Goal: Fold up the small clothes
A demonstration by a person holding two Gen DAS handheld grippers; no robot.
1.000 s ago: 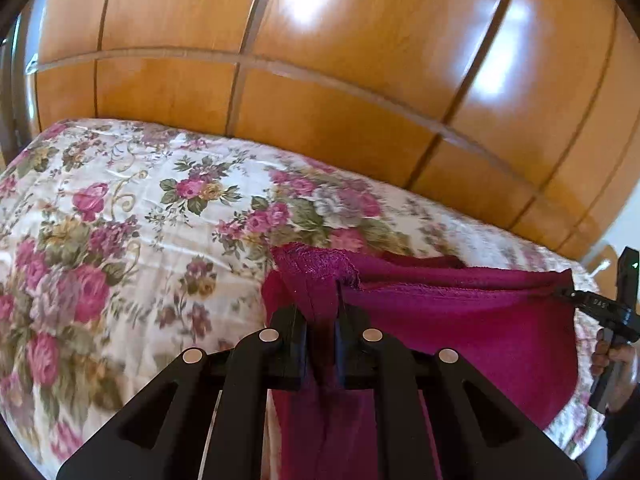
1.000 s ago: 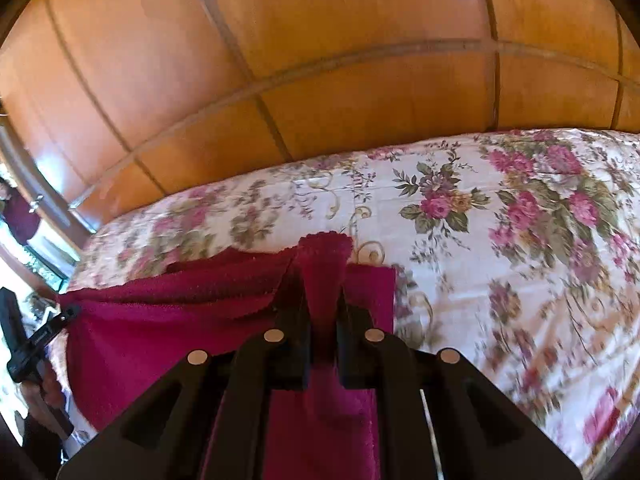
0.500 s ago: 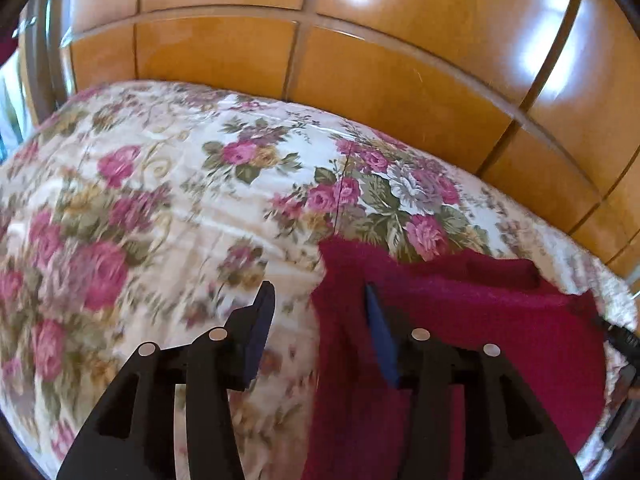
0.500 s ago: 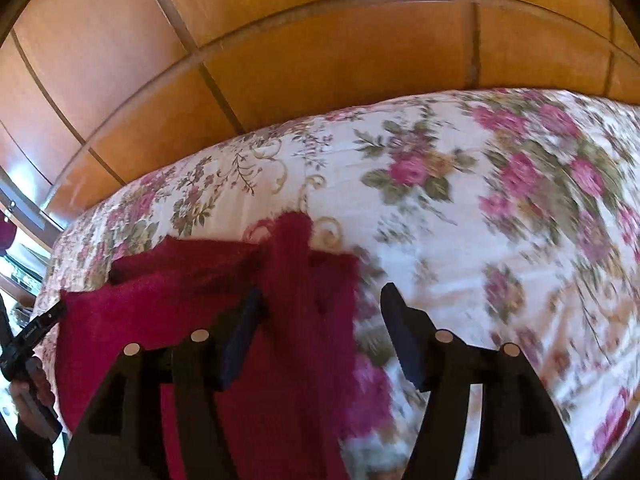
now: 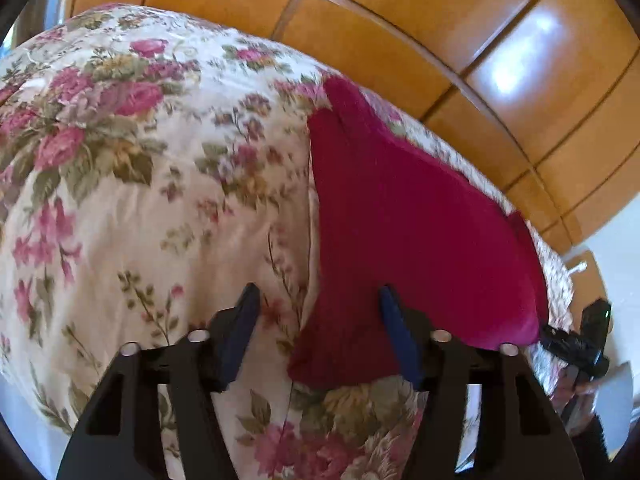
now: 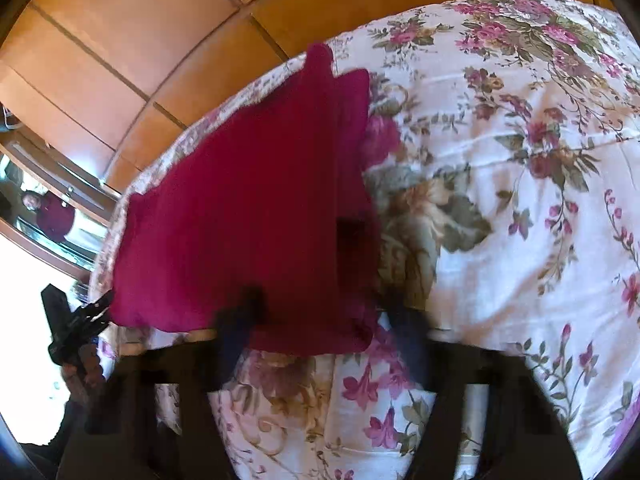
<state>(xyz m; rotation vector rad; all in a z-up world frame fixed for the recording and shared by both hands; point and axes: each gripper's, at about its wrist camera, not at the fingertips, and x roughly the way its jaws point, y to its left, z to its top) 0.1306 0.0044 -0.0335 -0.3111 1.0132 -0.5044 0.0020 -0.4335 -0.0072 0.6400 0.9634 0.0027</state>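
A dark magenta fabric garment lies spread flat on a bed covered by a white bedspread printed with pink roses and green leaves, near the bed's far edge where it meets a glossy orange-brown wooden panelled wall. In the left wrist view the left hand-held gripper hangs above the bedspread with its two dark blue fingertips well apart; the garment's near left corner lies between them, and neither finger grips it. In the right wrist view the right hand-held gripper is blurred, but its fingers likewise stand apart, straddling the near right corner of the garment without clamping it. The bedspread stretches away to the right there. Each view also catches the other black gripper at the picture's edge, near the garment's far side.
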